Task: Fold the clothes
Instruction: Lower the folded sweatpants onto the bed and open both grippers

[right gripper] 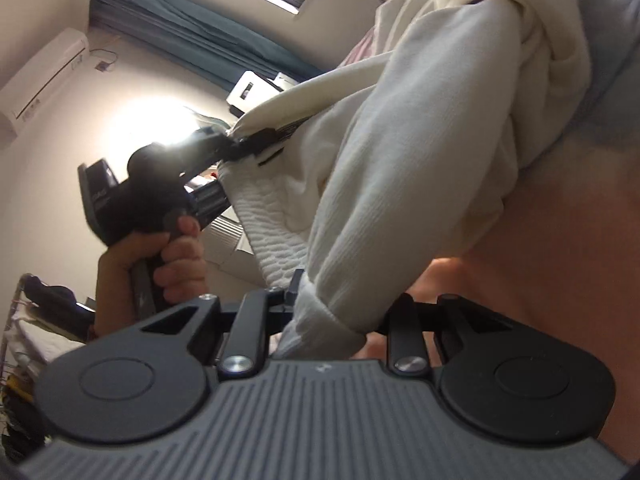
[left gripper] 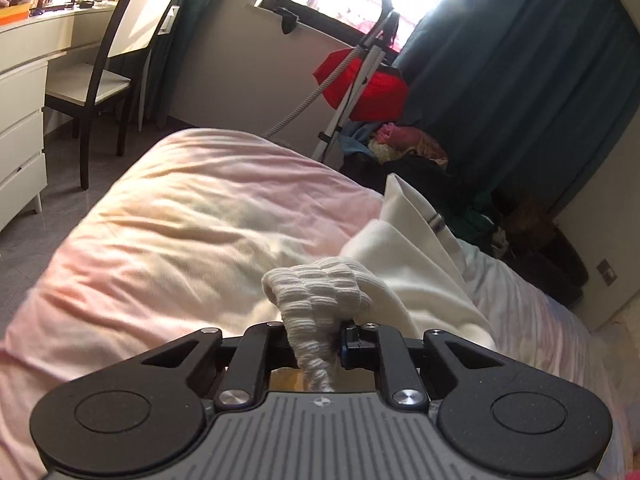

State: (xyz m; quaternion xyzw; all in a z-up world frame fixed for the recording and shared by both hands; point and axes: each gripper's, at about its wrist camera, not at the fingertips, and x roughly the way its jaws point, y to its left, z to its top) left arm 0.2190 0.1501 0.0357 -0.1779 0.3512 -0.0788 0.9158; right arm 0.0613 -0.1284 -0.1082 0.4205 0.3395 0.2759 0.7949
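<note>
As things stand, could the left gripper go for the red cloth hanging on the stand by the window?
Probably not yet. The left gripper is shut on the cream garment's ribbed cuff, and the red cloth hangs beyond the bed, so it would have to let go first.

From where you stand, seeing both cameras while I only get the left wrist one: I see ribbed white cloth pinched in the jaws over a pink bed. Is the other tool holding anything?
Observer: Yes. The right gripper is shut on another part of the same cream sweater.
Operator: Can you see who is holding my tool?
Observer: Only a hand, wrapped round the handle of the left gripper.
Operator: Is the sweater lying flat?
Observer: No. From the right wrist view it hangs bunched between the two grippers, above the pink bedcover.
</note>
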